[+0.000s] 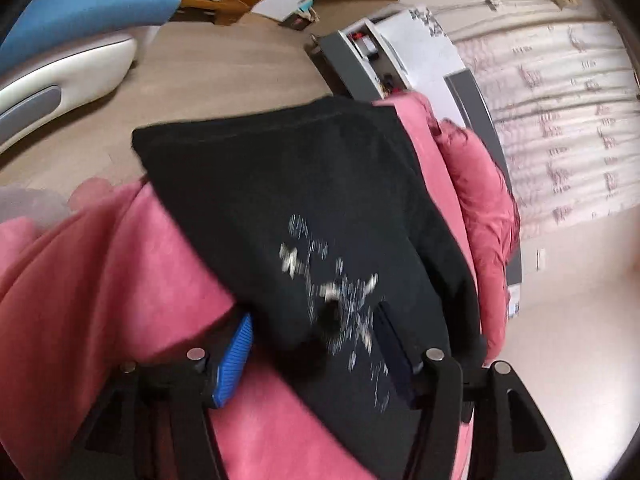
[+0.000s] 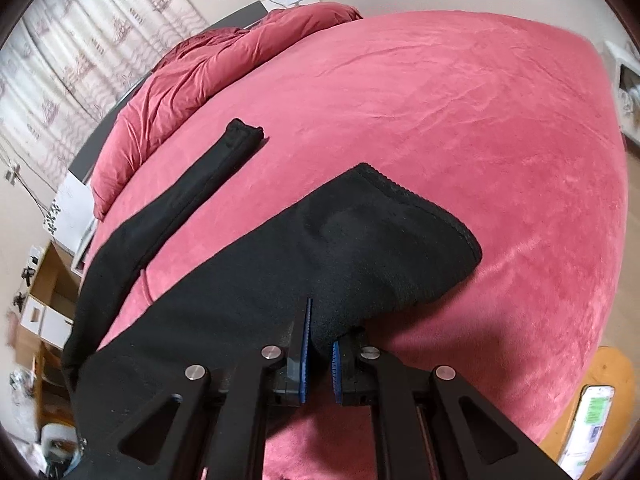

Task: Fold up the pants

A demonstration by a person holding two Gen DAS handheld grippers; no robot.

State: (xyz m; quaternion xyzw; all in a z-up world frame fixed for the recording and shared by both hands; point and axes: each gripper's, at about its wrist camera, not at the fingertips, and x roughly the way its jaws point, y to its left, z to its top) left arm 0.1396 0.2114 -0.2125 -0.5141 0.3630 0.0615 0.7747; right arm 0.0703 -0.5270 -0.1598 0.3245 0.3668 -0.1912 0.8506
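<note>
Now the left claw point(image 1: 316, 344) stands spread, black pants point(image 2: 248, 280) draped loosely between its pads, while the right claw point(image 2: 319, 354) pinches a fold of them. One pair of pants lies on the pink bed point(image 2: 460, 120). Released cloth could slump and undo the fold, and the pinched edge may drag. Two claws, one quilt point(image 2: 192, 68).

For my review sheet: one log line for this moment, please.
left hand-held gripper: open over pants | right hand-held gripper: shut on pants | bed: pants partly spread
</note>
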